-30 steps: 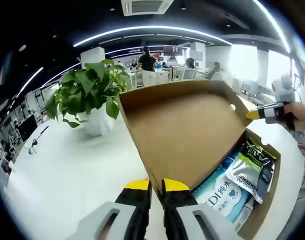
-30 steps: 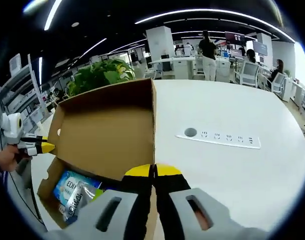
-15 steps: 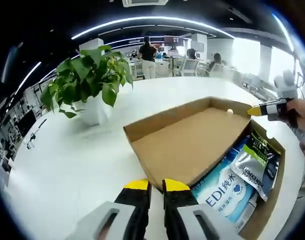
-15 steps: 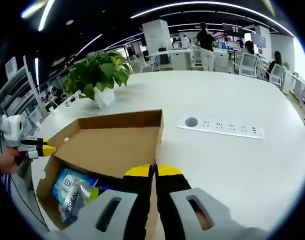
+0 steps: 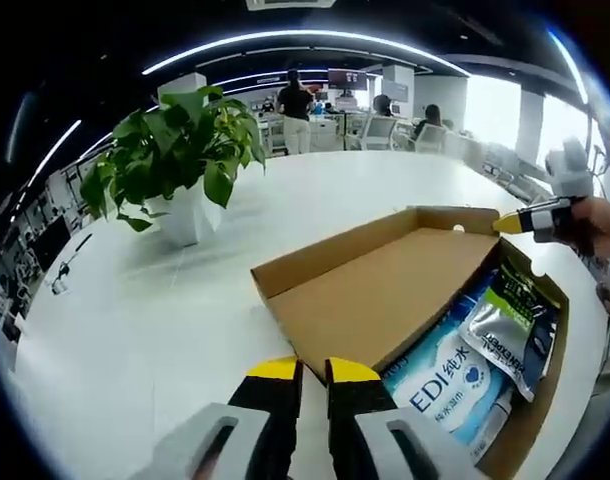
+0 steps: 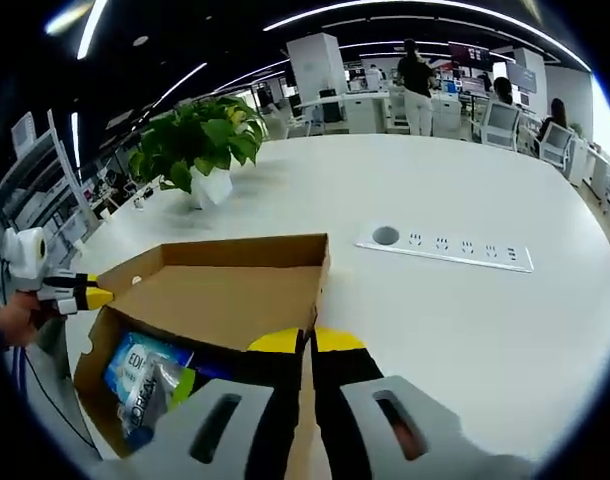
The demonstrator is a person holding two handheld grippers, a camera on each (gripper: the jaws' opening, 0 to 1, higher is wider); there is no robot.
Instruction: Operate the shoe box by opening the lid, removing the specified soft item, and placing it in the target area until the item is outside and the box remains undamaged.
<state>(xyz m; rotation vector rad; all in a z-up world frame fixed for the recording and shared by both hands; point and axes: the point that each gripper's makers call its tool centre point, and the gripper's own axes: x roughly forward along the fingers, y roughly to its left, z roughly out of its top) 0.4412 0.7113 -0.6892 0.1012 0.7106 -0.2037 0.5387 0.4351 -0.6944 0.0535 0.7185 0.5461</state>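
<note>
An open cardboard shoe box (image 5: 541,400) lies on the white table, its lid (image 5: 385,300) swung back almost flat. Inside lie a blue and white soft pack (image 5: 440,375) and a silver and green pouch (image 5: 505,335). My left gripper (image 5: 312,372) is shut on the lid's near corner. The right gripper (image 5: 510,224) holds the lid's far corner. In the right gripper view the lid (image 6: 225,300) lies low, and my right gripper (image 6: 305,342) is shut on its edge. The left gripper (image 6: 93,295) pinches the opposite corner, above the blue pack (image 6: 135,365) and the pouch (image 6: 155,395).
A potted plant (image 5: 175,170) in a white pot stands on the table (image 5: 135,330) beyond the lid, also seen as the plant (image 6: 200,150). A flush power strip (image 6: 450,252) and round cap (image 6: 386,236) sit in the tabletop. People and desks fill the background.
The lid has swung from nearly upright down to almost flat behind the box, uncovering the packs. Both grippers stayed shut on its corners.
</note>
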